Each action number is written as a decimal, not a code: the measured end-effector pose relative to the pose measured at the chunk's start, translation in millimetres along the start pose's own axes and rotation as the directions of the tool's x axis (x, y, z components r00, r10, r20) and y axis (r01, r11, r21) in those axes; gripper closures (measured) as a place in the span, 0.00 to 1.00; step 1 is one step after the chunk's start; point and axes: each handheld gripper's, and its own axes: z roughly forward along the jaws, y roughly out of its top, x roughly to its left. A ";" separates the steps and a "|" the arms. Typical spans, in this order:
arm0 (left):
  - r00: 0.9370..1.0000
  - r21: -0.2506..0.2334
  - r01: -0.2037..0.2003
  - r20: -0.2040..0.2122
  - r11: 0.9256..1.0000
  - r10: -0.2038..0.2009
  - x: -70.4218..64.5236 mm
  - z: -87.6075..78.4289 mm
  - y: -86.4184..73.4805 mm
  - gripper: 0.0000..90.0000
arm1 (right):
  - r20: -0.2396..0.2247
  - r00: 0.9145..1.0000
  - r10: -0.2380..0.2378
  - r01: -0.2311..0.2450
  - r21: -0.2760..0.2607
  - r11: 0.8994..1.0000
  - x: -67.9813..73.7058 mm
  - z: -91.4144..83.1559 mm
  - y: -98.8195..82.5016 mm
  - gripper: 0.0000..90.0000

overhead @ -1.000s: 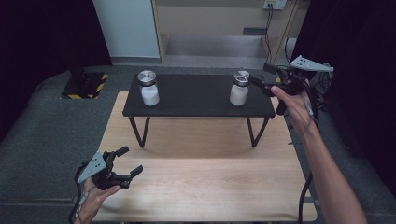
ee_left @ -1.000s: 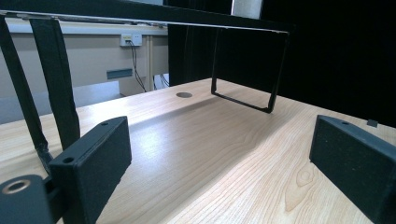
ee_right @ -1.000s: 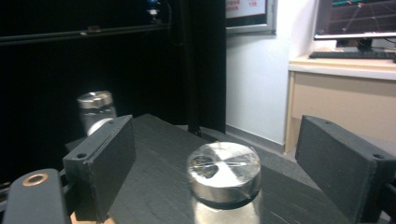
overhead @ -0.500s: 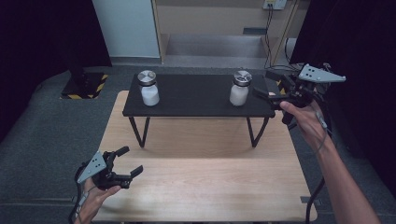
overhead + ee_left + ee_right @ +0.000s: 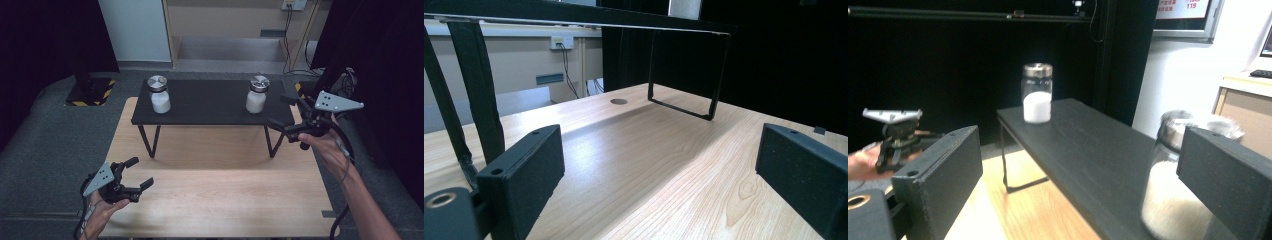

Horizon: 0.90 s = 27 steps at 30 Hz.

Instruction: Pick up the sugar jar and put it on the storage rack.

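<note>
Big pale wooden table (image 5: 215,200) across the lower half of the high view, and on its far part a low black shelf (image 5: 210,102) on thin legs, sitting mid-frame. Two glass jars of white powder with metal lids on that shelf: the left jar (image 5: 159,94) at its upper-left end, the right jar (image 5: 257,94) toward its upper-right end, well apart from each other.

Over at the right of the frame, the right hand-held gripper (image 5: 284,112) is just beside the shelf's right end, near the right jar. Its jaws have just been opening and now stand released; in the right gripper view the right jar (image 5: 1178,195) sits low right, partly behind the right jaw, and I cannot tell whether the pad touches it.

Lower left of the high view, the left hand-held gripper (image 5: 139,173) hovers over bare wood, released, nothing between the jaws, far from both jars.
</note>
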 end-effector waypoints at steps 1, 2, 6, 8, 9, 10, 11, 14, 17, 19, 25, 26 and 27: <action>1.000 -0.002 0.001 -0.001 1.000 -0.001 -0.1 -0.2 -0.1 0.05 | -0.002 1.000 -0.004 0.004 0.002 1.000 1.9 -0.8 -2.4 0.05; 1.000 -0.003 0.001 -0.001 1.000 -0.001 0.0 -0.4 -0.2 0.05 | -0.003 1.000 -0.007 0.007 0.003 1.000 4.0 -1.6 -5.4 0.05; 1.000 -0.002 0.001 0.000 1.000 -0.001 -0.3 -0.2 -0.1 0.05 | -0.016 1.000 -0.018 0.018 0.008 1.000 11.4 -2.9 -18.7 0.05; 1.000 -0.001 0.000 0.000 1.000 0.000 -0.5 0.1 0.0 0.05 | -0.020 1.000 -0.016 0.016 0.008 1.000 14.6 -3.5 -25.9 0.05; 1.000 -0.001 0.000 0.000 1.000 0.000 -0.6 0.3 0.0 0.05 | -0.024 1.000 -0.014 0.014 0.009 1.000 16.0 -3.8 -29.8 0.05; 1.000 -0.001 0.000 0.000 1.000 0.000 -0.7 0.3 0.0 0.05 | -0.029 1.000 -0.012 0.012 0.009 1.000 16.9 -4.1 -33.8 0.05; 1.000 -0.001 0.000 0.000 1.000 0.000 -0.8 0.3 0.0 0.05 | -0.031 0.999 -0.011 0.012 0.011 1.000 18.1 -4.4 -37.7 0.05; 1.000 0.002 -0.003 0.000 1.000 0.003 -0.6 0.3 0.3 0.05 | -0.038 0.999 -0.014 0.015 0.017 1.000 22.4 -5.0 -48.1 0.05; 1.000 0.003 -0.003 0.002 1.000 0.003 -0.5 0.4 0.4 0.05 | -0.043 0.999 -0.015 0.016 0.025 1.000 27.1 -5.1 -59.2 0.05; 1.000 0.003 -0.003 0.002 1.000 0.003 -0.4 0.4 0.5 0.05 | -0.047 0.999 -0.007 0.008 0.027 1.000 30.0 -5.2 -68.3 0.05; 1.000 0.001 -0.002 0.002 1.000 0.002 -0.8 0.5 0.3 0.05 | -0.050 0.999 -0.001 0.003 0.036 0.999 37.0 -5.1 -92.4 0.05; 1.000 0.000 -0.002 0.001 1.000 0.002 -0.9 0.4 0.2 0.04 | -0.056 0.998 0.004 -0.002 0.034 0.999 37.0 -4.9 -96.5 0.05; 1.000 0.000 -0.002 0.001 1.000 0.002 -0.9 0.3 0.2 0.05 | -0.057 0.998 0.006 -0.004 0.036 0.999 37.8 -4.7 -100.0 0.05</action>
